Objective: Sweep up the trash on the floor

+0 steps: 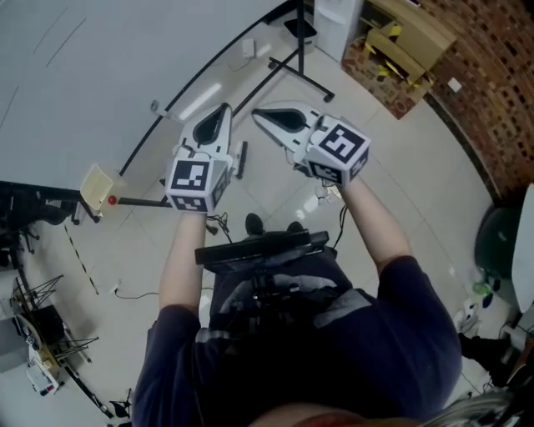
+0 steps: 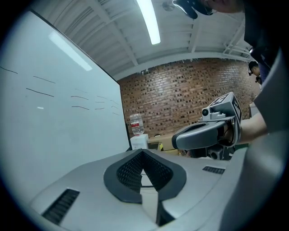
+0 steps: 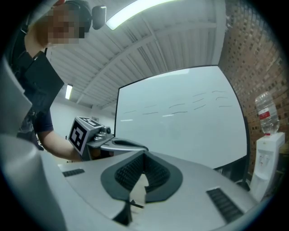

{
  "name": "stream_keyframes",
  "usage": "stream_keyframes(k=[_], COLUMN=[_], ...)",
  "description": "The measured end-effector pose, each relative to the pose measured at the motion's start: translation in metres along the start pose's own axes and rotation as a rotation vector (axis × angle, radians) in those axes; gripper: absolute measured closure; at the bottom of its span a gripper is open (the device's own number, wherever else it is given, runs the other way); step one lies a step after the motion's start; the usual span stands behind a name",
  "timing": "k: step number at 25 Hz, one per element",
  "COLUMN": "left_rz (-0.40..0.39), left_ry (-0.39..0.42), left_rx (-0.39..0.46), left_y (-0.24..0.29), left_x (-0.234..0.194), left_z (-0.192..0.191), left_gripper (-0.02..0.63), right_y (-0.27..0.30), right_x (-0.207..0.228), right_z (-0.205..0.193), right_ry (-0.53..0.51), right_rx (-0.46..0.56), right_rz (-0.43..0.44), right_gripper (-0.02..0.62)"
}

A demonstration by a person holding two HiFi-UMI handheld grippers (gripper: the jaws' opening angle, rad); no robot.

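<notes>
In the head view both grippers are held up in front of the person, high above the pale floor (image 1: 400, 167). My left gripper (image 1: 223, 109) and my right gripper (image 1: 259, 116) point forward with their tips close together. Each is shut with nothing between its jaws, as the left gripper view (image 2: 142, 153) and the right gripper view (image 3: 144, 155) also show. A few white scraps of trash (image 1: 315, 203) lie on the floor by the person's feet. A beige dustpan-like plate (image 1: 96, 187) on a long dark handle lies at the left.
A black stand's legs (image 1: 294, 60) spread over the floor ahead. A white water dispenser (image 1: 334, 21) with a bottle (image 2: 136, 124) and a cardboard box (image 1: 409, 42) stand by the brick wall (image 1: 492, 92). A whiteboard wall (image 1: 75, 75) runs along the left. Cables and gear (image 1: 42, 334) lie at lower left.
</notes>
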State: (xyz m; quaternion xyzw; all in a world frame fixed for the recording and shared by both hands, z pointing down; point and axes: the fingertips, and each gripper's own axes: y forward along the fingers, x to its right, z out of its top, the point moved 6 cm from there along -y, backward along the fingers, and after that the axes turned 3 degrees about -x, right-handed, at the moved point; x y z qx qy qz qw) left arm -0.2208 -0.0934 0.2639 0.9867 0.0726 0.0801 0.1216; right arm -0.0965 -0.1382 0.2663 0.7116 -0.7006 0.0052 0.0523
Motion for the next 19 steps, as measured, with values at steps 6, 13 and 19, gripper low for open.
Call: stream_keyframes(k=[6, 13, 19], left_rz=[-0.002, -0.027, 0.001], left_ry=[-0.033, -0.057, -0.062], left_rx=[-0.028, -0.07, -0.035], left_y=[-0.016, -0.053, -0.117], left_x=[-0.005, -0.013, -0.067], left_z=[-0.019, -0.056, -0.061], left_gripper=[0.606, 0.606, 0.606], right_y=[0.009, 0.027, 0.08], right_x=[-0.015, -0.047, -0.102], right_z=[-0.01, -0.029, -0.015], right_ry=[0.039, 0.064, 0.072], right_rx=[-0.008, -0.062, -0.043], right_rz=[0.01, 0.0, -0.006], right_gripper=[0.584, 0.584, 0.584])
